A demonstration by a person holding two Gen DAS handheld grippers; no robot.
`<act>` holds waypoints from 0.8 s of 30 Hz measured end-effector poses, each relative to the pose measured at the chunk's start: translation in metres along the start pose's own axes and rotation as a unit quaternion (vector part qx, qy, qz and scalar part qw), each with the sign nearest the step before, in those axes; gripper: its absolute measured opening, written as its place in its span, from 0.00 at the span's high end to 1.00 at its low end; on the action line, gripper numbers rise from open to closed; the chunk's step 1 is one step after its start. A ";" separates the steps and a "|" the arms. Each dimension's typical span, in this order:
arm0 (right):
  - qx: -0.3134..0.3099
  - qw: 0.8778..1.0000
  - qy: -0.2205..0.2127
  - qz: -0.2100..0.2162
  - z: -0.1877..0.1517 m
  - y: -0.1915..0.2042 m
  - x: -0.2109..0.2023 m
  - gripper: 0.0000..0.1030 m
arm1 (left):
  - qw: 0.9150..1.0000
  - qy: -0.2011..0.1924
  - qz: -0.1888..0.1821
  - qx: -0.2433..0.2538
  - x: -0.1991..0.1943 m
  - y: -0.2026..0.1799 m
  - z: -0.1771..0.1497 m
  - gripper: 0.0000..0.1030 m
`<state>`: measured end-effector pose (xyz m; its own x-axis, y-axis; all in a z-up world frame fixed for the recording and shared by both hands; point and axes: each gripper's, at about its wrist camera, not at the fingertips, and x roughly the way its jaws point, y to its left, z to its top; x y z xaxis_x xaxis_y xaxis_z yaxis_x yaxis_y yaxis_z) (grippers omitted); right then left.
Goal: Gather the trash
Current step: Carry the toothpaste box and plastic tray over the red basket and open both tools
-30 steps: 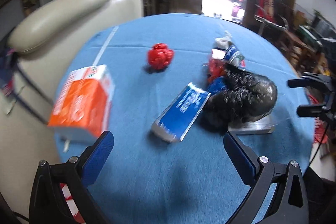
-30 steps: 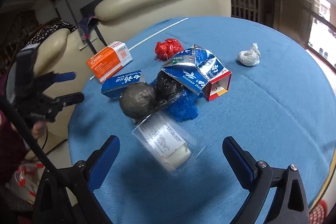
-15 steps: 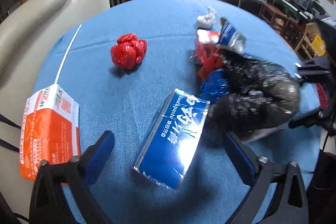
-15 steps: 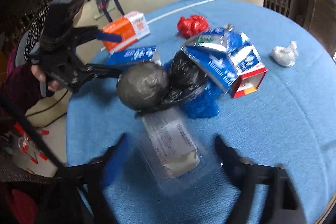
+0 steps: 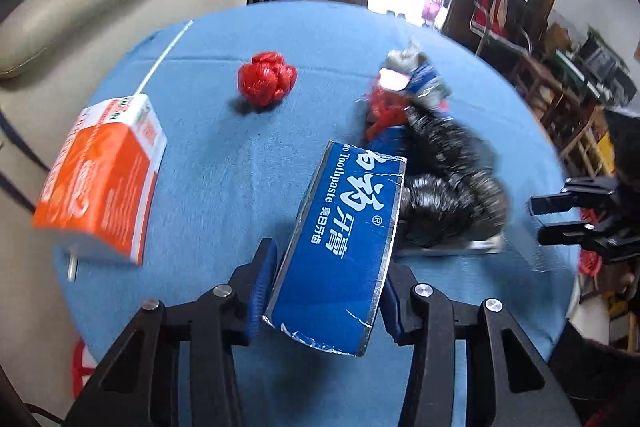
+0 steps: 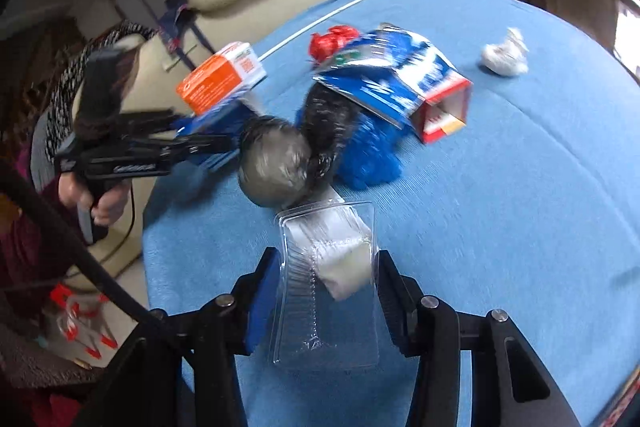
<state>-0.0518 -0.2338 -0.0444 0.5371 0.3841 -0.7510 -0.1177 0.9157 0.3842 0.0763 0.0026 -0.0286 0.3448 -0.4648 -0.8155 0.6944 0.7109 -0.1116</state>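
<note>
- Grab step, both sides at once: our left gripper [image 5: 326, 291] is pinching the blue toothpaste box [image 5: 344, 251], near end between the pads.
- Right gripper [image 6: 322, 301] is clamped on the clear plastic tray [image 6: 328, 283], at the table's [image 6: 500, 219] near edge.
- Both look seated, though blur hides the contact.
- Next: lift each straight up, clear of the black bag [image 5: 448, 195] beside them.
- No bin in view; we need one.
</note>
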 end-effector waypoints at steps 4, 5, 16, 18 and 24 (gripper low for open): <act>0.043 0.998 -0.036 -0.004 -0.025 -0.012 -0.027 0.51 | 1.000 -0.023 -0.017 0.007 -0.031 -0.033 -0.012 0.53; 0.057 0.997 -0.044 -0.006 -0.033 -0.017 -0.035 0.51 | 0.999 -0.028 -0.027 0.015 -0.037 -0.049 -0.014 0.53; 0.203 0.966 -0.154 -0.042 -0.133 -0.080 -0.141 0.50 | 0.987 -0.027 -0.115 0.105 -0.032 -0.209 -0.007 0.53; 0.234 0.955 -0.175 -0.057 -0.158 -0.096 -0.161 0.50 | 0.985 -0.019 -0.132 0.110 -0.017 -0.238 -0.002 0.53; 0.322 0.917 -0.215 -0.095 -0.226 -0.147 -0.206 0.47 | 0.975 0.013 -0.162 0.151 0.027 -0.332 0.005 0.53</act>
<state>-0.3339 -0.4204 -0.0677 0.7931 0.0165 -0.6089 0.4552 0.6483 0.6104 -0.1423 -0.2482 -0.0106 0.0636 -0.6231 -0.7795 0.9199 0.3394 -0.1963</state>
